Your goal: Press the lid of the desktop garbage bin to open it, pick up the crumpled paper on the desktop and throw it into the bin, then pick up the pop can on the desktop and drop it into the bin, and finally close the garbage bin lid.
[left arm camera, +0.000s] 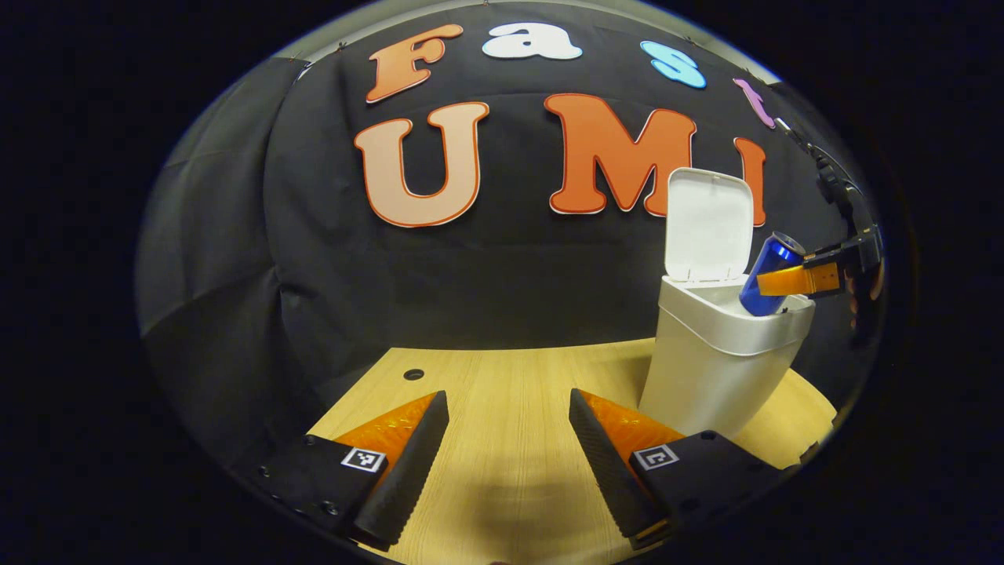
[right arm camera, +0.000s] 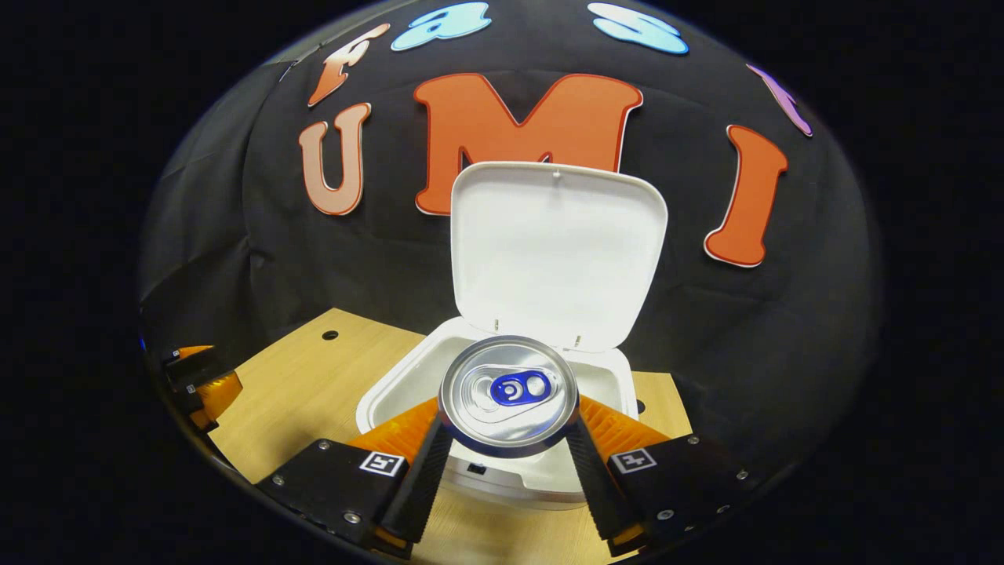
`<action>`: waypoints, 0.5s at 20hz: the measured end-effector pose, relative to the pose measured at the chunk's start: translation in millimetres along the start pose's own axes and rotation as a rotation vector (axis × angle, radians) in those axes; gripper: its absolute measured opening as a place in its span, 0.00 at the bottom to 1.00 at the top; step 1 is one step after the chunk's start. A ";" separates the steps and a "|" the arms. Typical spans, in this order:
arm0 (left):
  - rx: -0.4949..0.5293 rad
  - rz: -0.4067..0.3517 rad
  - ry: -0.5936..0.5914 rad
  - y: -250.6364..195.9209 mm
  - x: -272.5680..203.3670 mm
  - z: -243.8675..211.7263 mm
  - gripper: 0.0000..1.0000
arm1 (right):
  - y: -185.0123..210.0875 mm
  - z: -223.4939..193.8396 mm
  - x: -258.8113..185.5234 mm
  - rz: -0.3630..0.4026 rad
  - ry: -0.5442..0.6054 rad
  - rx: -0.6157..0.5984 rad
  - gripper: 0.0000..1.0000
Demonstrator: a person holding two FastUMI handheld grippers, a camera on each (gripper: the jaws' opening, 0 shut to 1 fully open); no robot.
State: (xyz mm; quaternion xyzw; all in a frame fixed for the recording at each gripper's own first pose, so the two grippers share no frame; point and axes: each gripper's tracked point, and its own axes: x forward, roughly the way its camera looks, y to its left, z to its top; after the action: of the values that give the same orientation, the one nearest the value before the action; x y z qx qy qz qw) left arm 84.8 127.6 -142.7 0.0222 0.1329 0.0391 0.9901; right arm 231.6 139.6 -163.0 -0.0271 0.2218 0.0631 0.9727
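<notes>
Pale wood desktop point(left arm camera: 510, 392) against a black cloth wall. Right gripper point(right arm camera: 508, 447) clamped across the pop can point(right arm camera: 508, 394), one finger on each side of the wall just below the top rim; can tilted, lower end over the mouth of the white bin point(left arm camera: 710, 369), directly ahead of this gripper. Lid point(right arm camera: 557, 251) stands upright beyond the can. Left gripper point(left arm camera: 510, 455) wide apart, holding nothing, low over the desk, bin ahead to its right. Judgement: can likely light, thin-walled and slick; a mid-wall grip dents easily, so near the stiffer rim suits it.
</notes>
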 end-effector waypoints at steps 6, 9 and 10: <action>-0.008 0.037 0.014 7.9 -2.3 -3.8 0.99 | -2.6 4.2 15.8 -0.003 0.011 0.014 0.82; -0.003 0.034 0.011 6.2 0.4 -2.6 0.98 | -12.1 21.7 12.6 -0.020 -0.021 0.004 0.83; -0.003 0.031 0.009 4.7 1.7 -1.1 0.99 | -15.5 30.7 11.2 -0.027 -0.032 -0.005 0.83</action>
State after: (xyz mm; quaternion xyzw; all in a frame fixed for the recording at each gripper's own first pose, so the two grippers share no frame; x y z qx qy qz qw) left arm 85.9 132.5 -144.0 0.0224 0.1369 0.0550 0.9888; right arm 256.9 127.9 -139.8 -0.0316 0.2057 0.0512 0.9768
